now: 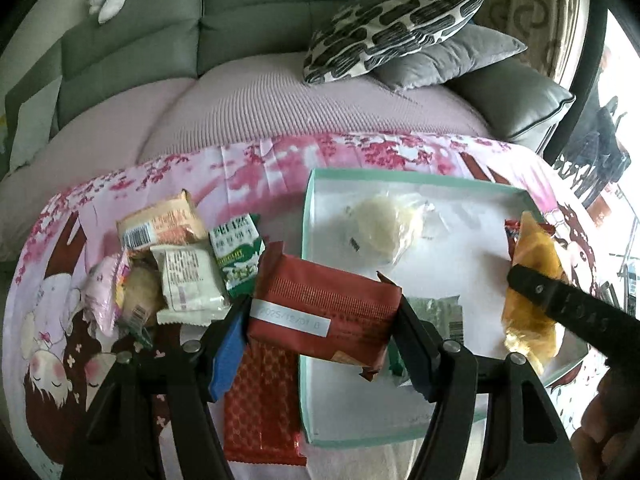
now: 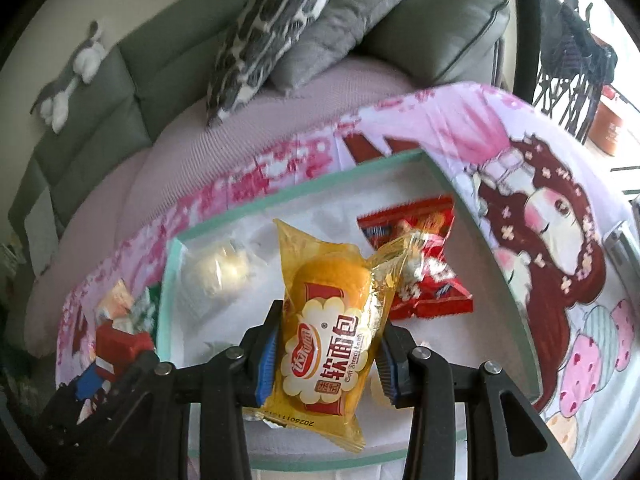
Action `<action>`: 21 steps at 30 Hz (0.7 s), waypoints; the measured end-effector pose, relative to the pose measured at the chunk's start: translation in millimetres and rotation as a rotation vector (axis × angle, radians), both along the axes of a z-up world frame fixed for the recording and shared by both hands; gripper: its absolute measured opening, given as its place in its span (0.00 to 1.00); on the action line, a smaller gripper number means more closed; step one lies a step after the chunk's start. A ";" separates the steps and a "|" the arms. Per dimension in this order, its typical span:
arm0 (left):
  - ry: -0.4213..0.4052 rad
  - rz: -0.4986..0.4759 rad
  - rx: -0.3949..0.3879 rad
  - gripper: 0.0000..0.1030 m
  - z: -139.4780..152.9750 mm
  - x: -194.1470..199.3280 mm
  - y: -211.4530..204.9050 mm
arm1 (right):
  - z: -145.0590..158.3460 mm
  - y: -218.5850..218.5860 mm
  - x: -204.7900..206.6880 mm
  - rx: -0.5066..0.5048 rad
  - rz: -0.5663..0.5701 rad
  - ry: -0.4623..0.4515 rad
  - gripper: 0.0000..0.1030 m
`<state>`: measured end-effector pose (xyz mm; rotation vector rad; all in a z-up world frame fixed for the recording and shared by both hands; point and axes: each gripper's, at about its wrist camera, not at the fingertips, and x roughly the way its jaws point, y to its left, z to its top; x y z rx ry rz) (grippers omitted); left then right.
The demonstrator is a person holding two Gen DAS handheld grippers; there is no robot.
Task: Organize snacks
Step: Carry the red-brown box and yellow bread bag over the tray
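Meanwhile, both handheld grippers are angling steeply down over a shallow white tray with a mint-green rim [image 1: 306, 216], which is lying on a pink cartoon-print cloth [image 1: 248, 164] spread before a grey sofa [image 1: 256, 12]. The left gripper [image 1: 320, 320] is clamping a dark red foil snack packet with a white date label [image 1: 324, 300] across its width, the blue-padded jaws pressing on both ends, and is holding it over the tray's left rim. The right gripper [image 2: 326, 354] is gripping a yellow clear-wrapped soft bread roll [image 2: 328, 320] by its lower half, jaws closed narrowly against the wrapper, the roll standing upright above the tray floor. Inside the tray a pale round bun in clear wrap [image 1: 386, 226] is lying near the far left corner and a bright red crinkled snack bag [image 2: 416, 256] is lying toward the right. Left of the tray, a loose heap of small wrapped snacks [image 1: 176, 264] is sitting on the cloth, and a flat red patterned packet [image 1: 260, 404] is lying just beside the tray's left edge.
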<state>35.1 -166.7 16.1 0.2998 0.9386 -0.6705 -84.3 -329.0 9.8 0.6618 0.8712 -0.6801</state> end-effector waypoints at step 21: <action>0.008 -0.069 0.096 0.68 -24.2 -16.8 -22.7 | -21.4 -3.8 2.8 0.034 -0.004 0.109 0.43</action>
